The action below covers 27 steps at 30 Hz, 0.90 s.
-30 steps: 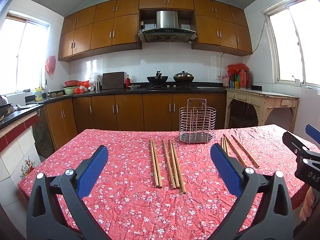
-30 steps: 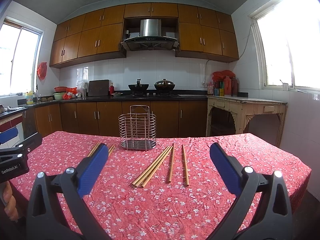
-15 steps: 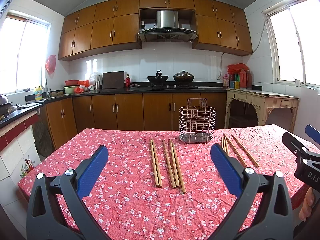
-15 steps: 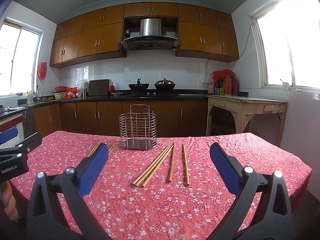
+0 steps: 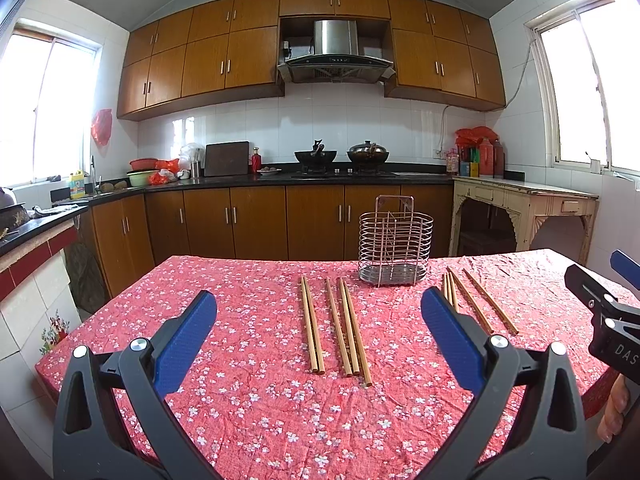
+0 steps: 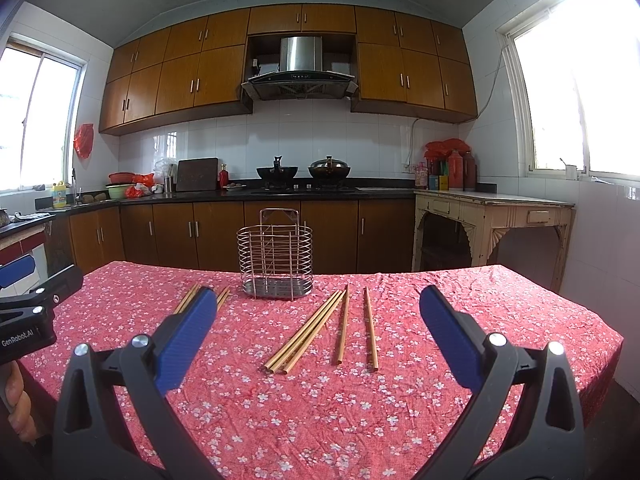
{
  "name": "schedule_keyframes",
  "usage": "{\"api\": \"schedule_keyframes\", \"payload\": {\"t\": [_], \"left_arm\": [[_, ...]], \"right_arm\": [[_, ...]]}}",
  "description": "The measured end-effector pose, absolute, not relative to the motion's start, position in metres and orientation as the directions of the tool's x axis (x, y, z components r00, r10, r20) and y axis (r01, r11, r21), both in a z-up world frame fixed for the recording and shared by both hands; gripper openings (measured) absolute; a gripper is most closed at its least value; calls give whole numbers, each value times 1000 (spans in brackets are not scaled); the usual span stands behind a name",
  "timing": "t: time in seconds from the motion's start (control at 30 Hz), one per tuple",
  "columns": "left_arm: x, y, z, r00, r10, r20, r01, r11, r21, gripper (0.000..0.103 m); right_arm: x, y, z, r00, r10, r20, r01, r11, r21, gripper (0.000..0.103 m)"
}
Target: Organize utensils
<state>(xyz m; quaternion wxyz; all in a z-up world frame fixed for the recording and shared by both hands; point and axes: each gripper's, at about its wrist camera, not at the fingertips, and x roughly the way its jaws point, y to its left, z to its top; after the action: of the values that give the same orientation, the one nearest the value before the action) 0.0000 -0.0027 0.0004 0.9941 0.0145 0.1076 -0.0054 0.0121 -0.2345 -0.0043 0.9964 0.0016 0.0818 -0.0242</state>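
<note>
Both grippers were spread wide and empty — left gripper point(image 5: 320, 320) and right gripper point(image 6: 318, 320) hovered above the red floral tablecloth point(image 5: 248, 400). Chopsticks lay flat in two groups: one point(image 5: 336, 324) left of the wire holder point(image 5: 395, 240), the other point(image 6: 320, 328) to its right. I judged them light, stiff and smooth — prone to roll or pivot if pinched at a tip. I would take one near mid-length, across its width.
</note>
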Motion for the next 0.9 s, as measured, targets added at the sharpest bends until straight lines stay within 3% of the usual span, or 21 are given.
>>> {"api": "schedule_keyframes", "payload": {"t": [0.57,0.77,0.83,0.9], "left_arm": [[2,-5,-4,974,-4,-225,10,1000,25,101],[37,10,-23,939,17,-345,-19,1000,-1,101],[49,17,-28,923,25,-384,-27,1000,2,101],[66,25,-34,902,36,-430,-33,999,14,101]], "right_arm": [[17,-234,-13,983,-49,-176,50,999,3,99],[46,-255,-28,959,-69,-273,85,995,48,98],[64,-272,-34,939,-94,-331,121,991,61,90],[85,-287,-41,910,-114,-399,153,986,68,74]]}}
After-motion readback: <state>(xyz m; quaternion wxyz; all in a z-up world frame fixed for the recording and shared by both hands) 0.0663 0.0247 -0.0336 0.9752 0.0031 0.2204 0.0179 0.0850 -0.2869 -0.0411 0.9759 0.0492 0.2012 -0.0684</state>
